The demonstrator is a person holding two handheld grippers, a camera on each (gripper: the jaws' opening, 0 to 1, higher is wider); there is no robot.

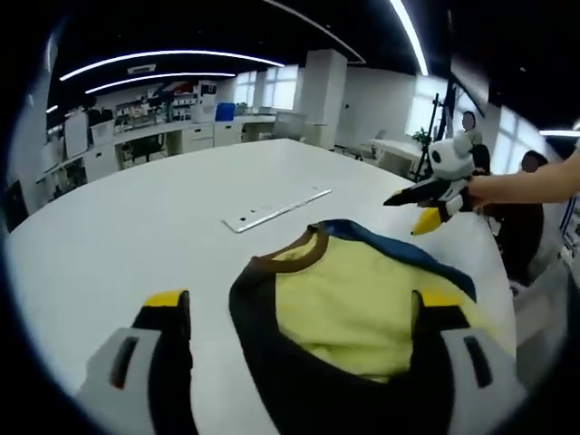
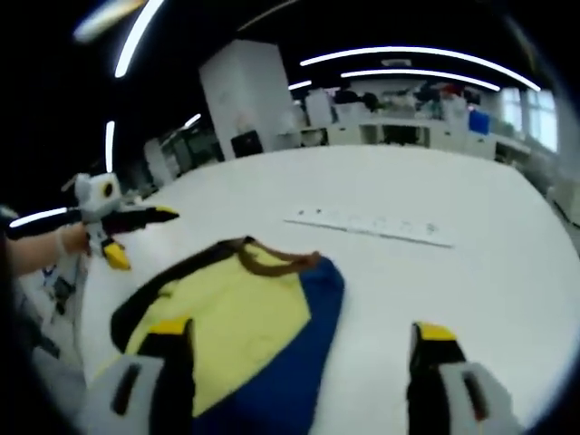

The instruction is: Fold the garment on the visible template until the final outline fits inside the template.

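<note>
Left gripper view: my left tongs gape wide, holding nothing, above the soft yellow garment crumpled on the smooth white worktop; my right tongs hover beyond. Right gripper view: right tongs wide open, empty; the garment's blue panel shows, beside a flat strip.

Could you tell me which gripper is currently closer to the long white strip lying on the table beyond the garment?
Cannot tell. Left gripper and right gripper both hover open at the garment's near edges, with the white strip beyond it on the table, clear of both.
</note>
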